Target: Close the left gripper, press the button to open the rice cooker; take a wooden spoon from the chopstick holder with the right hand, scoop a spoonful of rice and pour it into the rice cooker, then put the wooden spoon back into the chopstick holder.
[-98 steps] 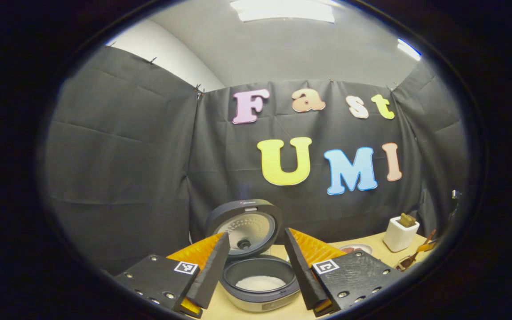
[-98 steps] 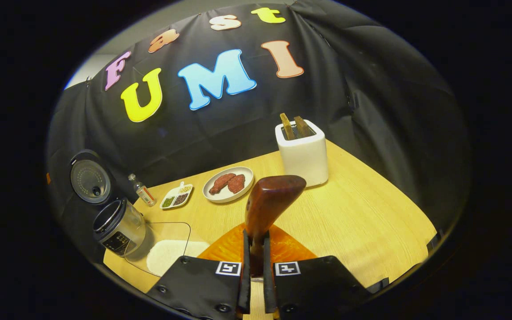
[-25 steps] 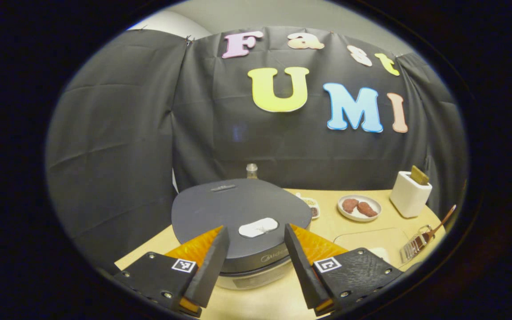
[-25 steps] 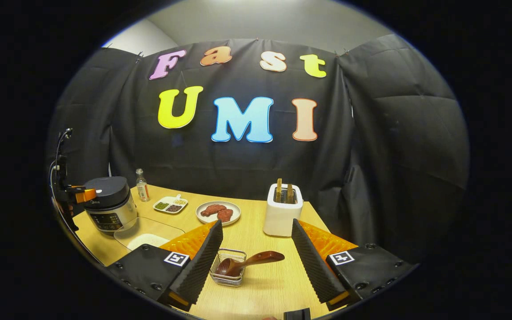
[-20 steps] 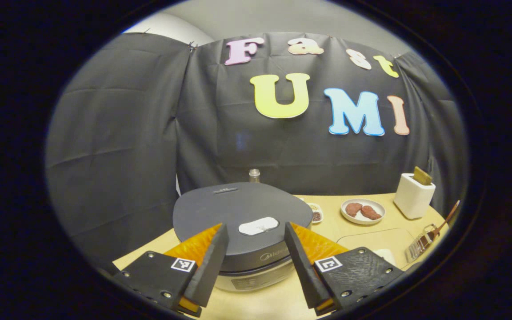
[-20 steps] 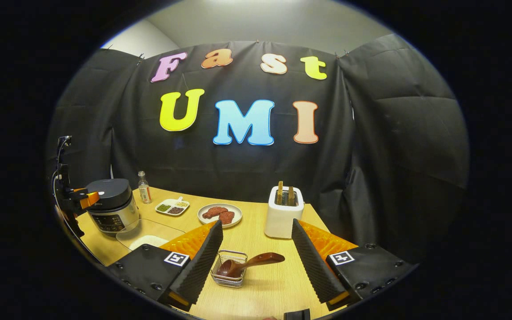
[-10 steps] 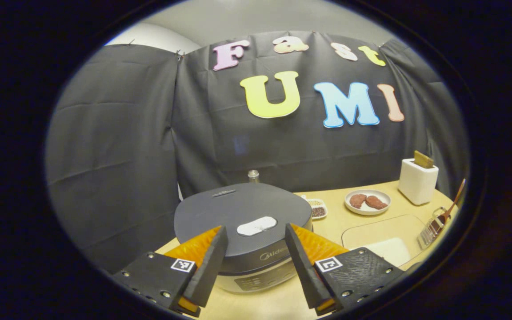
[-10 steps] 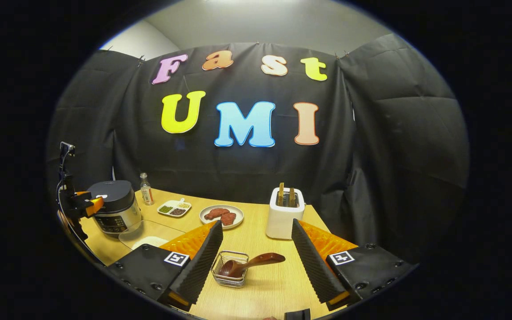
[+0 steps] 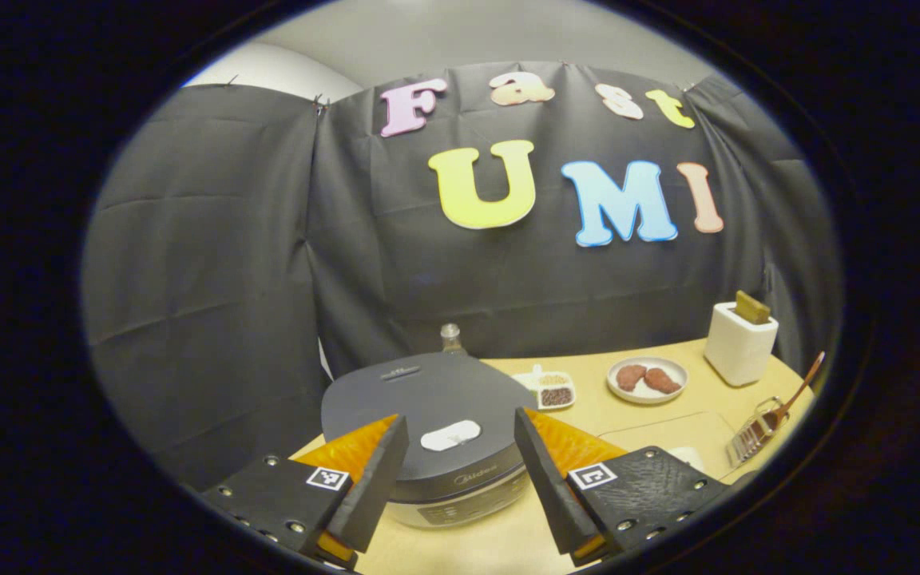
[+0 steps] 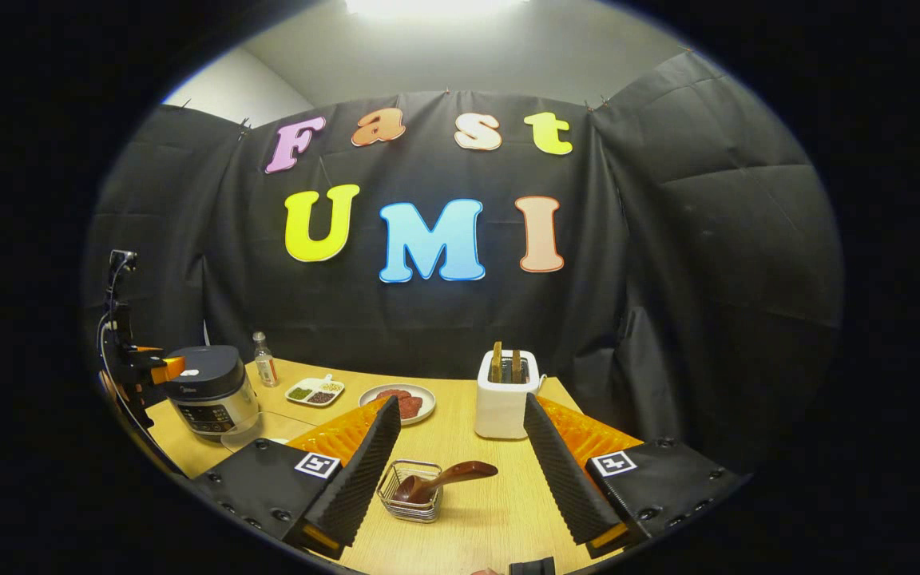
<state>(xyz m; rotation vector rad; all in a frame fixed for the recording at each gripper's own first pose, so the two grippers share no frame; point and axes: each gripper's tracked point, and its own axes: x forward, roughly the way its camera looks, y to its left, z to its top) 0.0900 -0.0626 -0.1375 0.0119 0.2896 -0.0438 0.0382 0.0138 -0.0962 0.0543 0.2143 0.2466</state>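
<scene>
left gripper view close over rice cooker (image 9: 428,399), right gripper view farther back, both facing wall

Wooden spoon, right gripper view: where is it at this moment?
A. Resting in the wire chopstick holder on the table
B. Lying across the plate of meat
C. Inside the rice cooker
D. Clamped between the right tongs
A: the wooden spoon sits bowl-down in the wire chopstick holder, its handle leaning out over the rim, while the right tongs stand open around it without touching.
</scene>
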